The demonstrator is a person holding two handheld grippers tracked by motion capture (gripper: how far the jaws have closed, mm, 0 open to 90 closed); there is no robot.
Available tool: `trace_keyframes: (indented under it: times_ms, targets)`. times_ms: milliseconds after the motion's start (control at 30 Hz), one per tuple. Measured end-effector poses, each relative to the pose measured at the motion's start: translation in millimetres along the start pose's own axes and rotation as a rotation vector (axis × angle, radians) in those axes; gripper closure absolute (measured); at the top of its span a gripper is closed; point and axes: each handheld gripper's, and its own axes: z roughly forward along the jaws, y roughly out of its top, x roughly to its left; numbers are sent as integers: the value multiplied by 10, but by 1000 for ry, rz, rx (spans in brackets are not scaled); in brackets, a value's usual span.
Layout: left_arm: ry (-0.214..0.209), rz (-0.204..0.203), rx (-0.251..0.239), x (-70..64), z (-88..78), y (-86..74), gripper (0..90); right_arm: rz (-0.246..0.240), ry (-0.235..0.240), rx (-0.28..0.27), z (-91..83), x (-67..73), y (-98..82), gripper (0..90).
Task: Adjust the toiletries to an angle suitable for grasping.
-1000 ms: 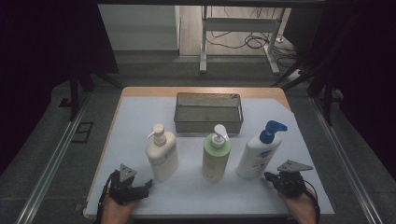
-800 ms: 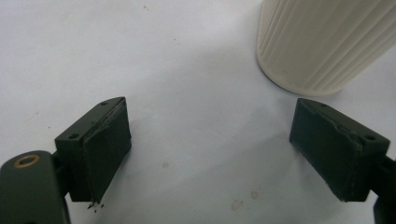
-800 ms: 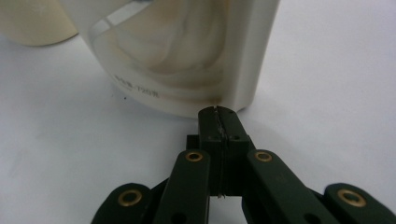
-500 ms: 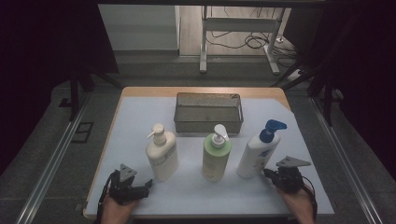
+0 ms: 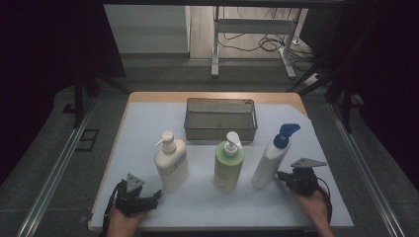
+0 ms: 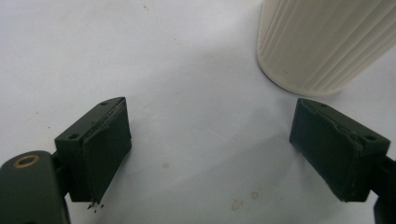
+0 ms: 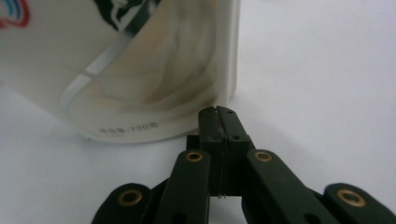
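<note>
Jaws pressed together, right gripper noses white bottle (left gripper spread beside cream bottle).

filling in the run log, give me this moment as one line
right gripper: jaws shut, empty, tip at base of blue-pump bottle | left gripper: jaws open, empty, near cream bottle | basket: empty

The right gripper has slid leftward across the surface toward the blue-capped bottle, and its closed jaws now meet the bottle's lower side. The bottle has tipped: a second ago it stood nearly upright, and now it leans, its base pushed left and its blue pump head angled to the right.
</note>
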Motion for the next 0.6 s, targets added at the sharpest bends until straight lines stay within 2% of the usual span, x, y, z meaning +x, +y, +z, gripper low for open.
trace_keyframes:
  times_ms: [600]
  targets:
    - [0, -1, -1, -1, 0, -1, 123, -4, 8, -10, 238, -88, 244, 898]
